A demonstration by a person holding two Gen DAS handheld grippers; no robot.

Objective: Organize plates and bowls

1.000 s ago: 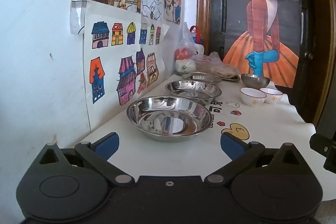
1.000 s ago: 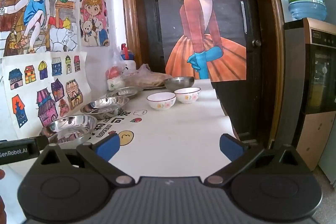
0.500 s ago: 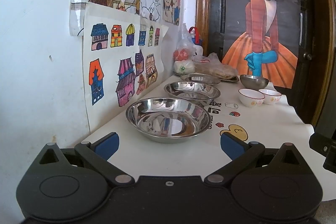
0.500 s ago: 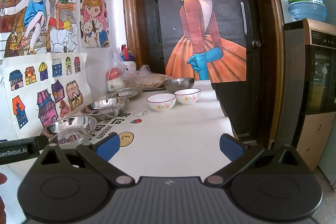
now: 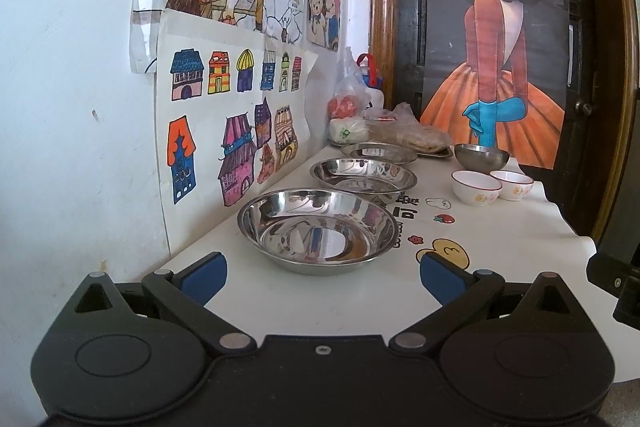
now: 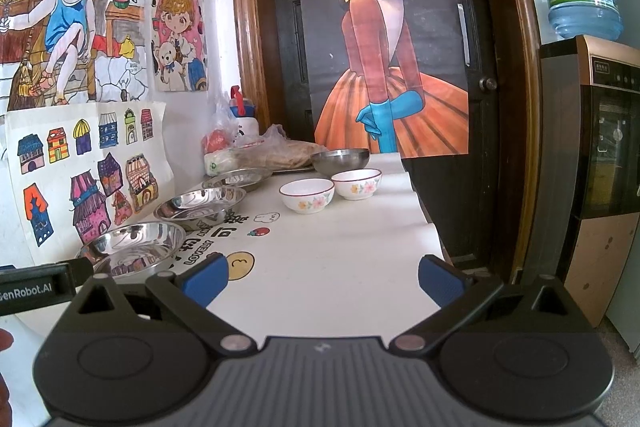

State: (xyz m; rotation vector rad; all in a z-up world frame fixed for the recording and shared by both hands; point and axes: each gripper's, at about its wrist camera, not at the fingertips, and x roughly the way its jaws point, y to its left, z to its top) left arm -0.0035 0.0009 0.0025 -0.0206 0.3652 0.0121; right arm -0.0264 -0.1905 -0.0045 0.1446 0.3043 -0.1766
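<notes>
Both grippers' jaws wide, empty

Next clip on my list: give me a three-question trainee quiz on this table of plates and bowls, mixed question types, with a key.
1. True or false: the left tongs are shut on the nearest steel plate.
2. How many floral ceramic bowls stand on the table?
3. Multiple choice: the small steel bowl sits (A) inside a floral bowl, (B) behind the floral bowls, toward the door, (C) on the nearest steel plate.

Key
1. False: both the left tongs and the right tongs are open and hold nothing.
2. Two, side by side.
3. B.
</notes>
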